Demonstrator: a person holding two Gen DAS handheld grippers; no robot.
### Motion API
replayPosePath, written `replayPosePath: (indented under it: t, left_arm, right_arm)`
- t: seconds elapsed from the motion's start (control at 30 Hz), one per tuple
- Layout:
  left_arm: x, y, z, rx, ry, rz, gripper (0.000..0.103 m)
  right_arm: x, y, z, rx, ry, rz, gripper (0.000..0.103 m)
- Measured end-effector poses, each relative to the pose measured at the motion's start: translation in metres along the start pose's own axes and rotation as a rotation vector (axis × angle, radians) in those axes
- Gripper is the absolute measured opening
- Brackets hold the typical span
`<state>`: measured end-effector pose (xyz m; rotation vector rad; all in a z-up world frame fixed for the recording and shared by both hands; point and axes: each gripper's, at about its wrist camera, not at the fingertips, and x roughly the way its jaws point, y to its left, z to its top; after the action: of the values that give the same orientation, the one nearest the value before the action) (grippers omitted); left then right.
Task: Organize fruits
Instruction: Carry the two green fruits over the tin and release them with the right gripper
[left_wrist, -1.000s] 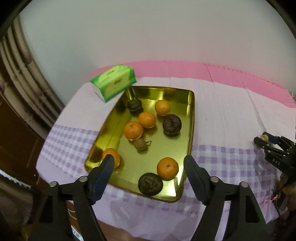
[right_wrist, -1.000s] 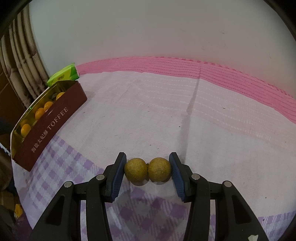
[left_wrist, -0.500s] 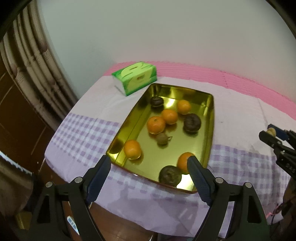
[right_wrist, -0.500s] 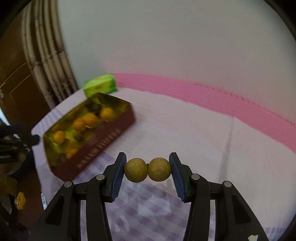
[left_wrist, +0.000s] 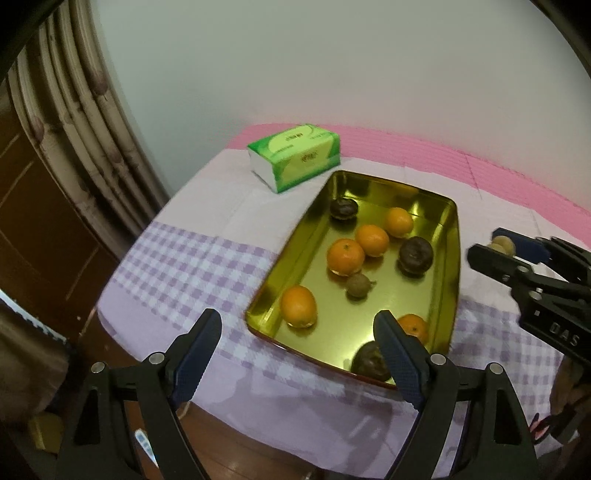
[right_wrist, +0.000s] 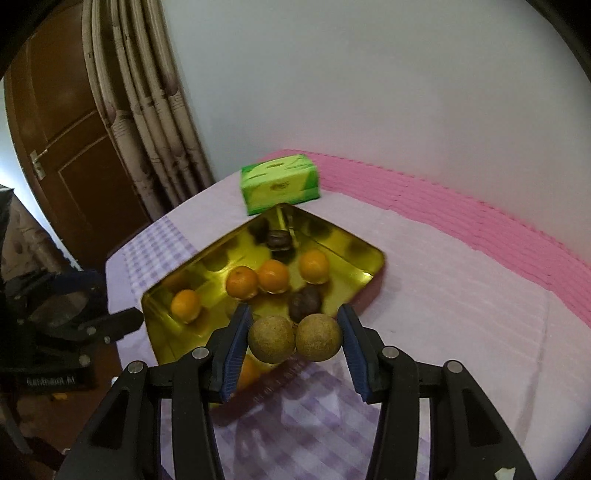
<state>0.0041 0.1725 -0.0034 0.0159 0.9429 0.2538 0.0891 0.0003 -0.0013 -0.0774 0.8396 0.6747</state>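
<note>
Because the fruit is meant to end up together, the scene reads as a delivery to the tin.
Right gripper (right_wrist: 294, 339): jaws pinching two tan fruits (right_wrist: 294, 338) side by side, pads pressing their outer sides so the pair cannot roll; held in the air over the tin's near edge.
Left gripper (left_wrist: 297, 349): jaws spread with nothing between them, having just widened; it hangs over the tin's near-left corner, apparently free for another fruit.
Gold tin (left_wrist: 453, 266): on the checked tablecloth (left_wrist: 184, 266) near the table's left edge, holding oranges (left_wrist: 345, 256), dark fruits (left_wrist: 415, 254) and one small brown fruit (left_wrist: 357, 286).
Tissue pack (left_wrist: 293, 157): just beyond the tin's far-left corner.
</note>
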Motion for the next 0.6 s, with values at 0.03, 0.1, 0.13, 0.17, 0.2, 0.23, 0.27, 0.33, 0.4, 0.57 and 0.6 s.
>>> replayPosePath:
  t: [0.03,0.1,0.13,0.17,0.2,0.23,0.27,0.33,0.4,0.57,0.6]
  left_arm:
    - [0.000,0.000,0.000,0.004,-0.006,0.000,0.084]
    - [-0.001,0.002,0.001,0.007,-0.013,0.013,0.084]
    - [-0.001,0.003,0.002,0.005,-0.016,0.019,0.084]
    - [-0.001,0.005,0.003,0.004,-0.018,0.025,0.085]
    - [-0.001,0.007,0.004,0.001,-0.020,0.033,0.085]
    - [-0.001,0.009,0.004,-0.004,-0.017,0.040,0.085]
    - [0.000,0.011,0.005,-0.008,-0.009,0.050,0.085]
    - [0.003,0.016,0.006,-0.025,0.000,0.059,0.085]
    - [0.005,0.021,0.007,-0.045,0.008,0.068,0.085]
    - [0.009,0.034,0.008,-0.090,0.019,0.064,0.085]
    - [0.010,0.036,0.009,-0.101,0.022,0.052,0.085]
  right_arm:
    - [0.005,0.002,0.002,0.002,0.005,0.008,0.045]
    - [0.017,0.006,0.008,0.000,0.017,0.021,0.045]
    - [0.022,0.009,0.009,-0.002,0.021,0.027,0.045]
    - [0.027,0.012,0.011,-0.006,0.028,0.038,0.045]
    - [0.033,0.016,0.013,-0.011,0.035,0.048,0.045]
    - [0.038,0.019,0.015,-0.014,0.042,0.056,0.045]
    - [0.044,0.022,0.017,-0.018,0.052,0.067,0.045]
    - [0.054,0.028,0.018,-0.029,0.069,0.079,0.046]
    - [0.063,0.033,0.020,-0.043,0.083,0.086,0.046]
    - [0.084,0.037,0.022,-0.055,0.117,0.090,0.046]
    - [0.087,0.037,0.023,-0.057,0.122,0.089,0.046]
